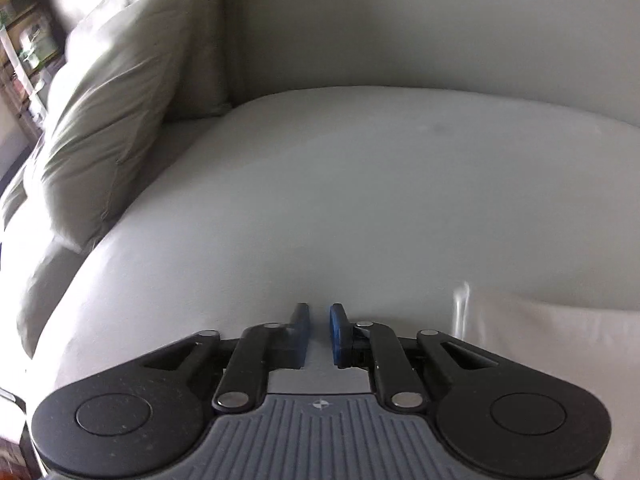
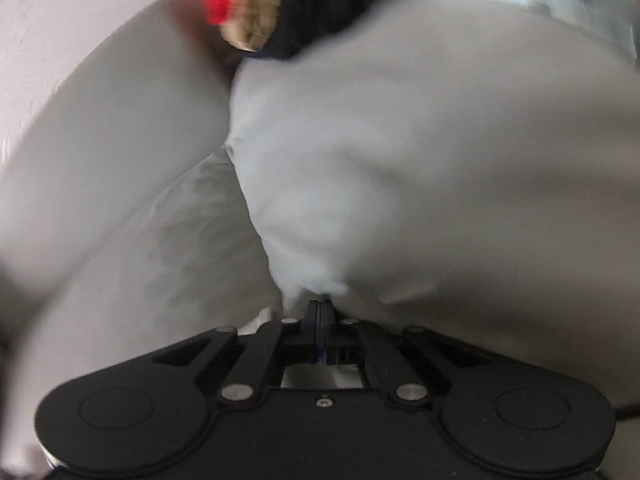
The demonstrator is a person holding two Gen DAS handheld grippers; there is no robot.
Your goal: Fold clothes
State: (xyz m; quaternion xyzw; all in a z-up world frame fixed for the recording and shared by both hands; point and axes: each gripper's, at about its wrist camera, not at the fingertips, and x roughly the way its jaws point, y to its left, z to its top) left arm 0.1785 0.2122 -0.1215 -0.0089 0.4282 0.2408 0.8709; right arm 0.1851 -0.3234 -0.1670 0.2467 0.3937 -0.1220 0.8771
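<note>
Right gripper [image 2: 320, 310] clamped tight on a pinch of pale garment [image 2: 400, 168], cloth bunched at the closed tips and spreading up across most of the right wrist view; left gripper [image 1: 319, 320] parted by a narrow gap, holding nothing, poised over the bare sofa seat [image 1: 320, 200], with a white edge of cloth [image 1: 540, 344] lying on the seat just beside it, likely the same garment, though hard to confirm. Risks as judged: single-point grip, so likely sagging and twisting of the fabric instead of a clean fold line; small pinch, so possible slip under a quick pull; blur in the right view suggesting speed, hence poor aim for a second grasp; red, tan and black pile [image 2: 272, 8] touching the far end, liable to drag along. Count: two grippers; one garment in hand; one loose cushion [image 1: 116, 120]; one dark pile, contents too blurred to number.
</note>
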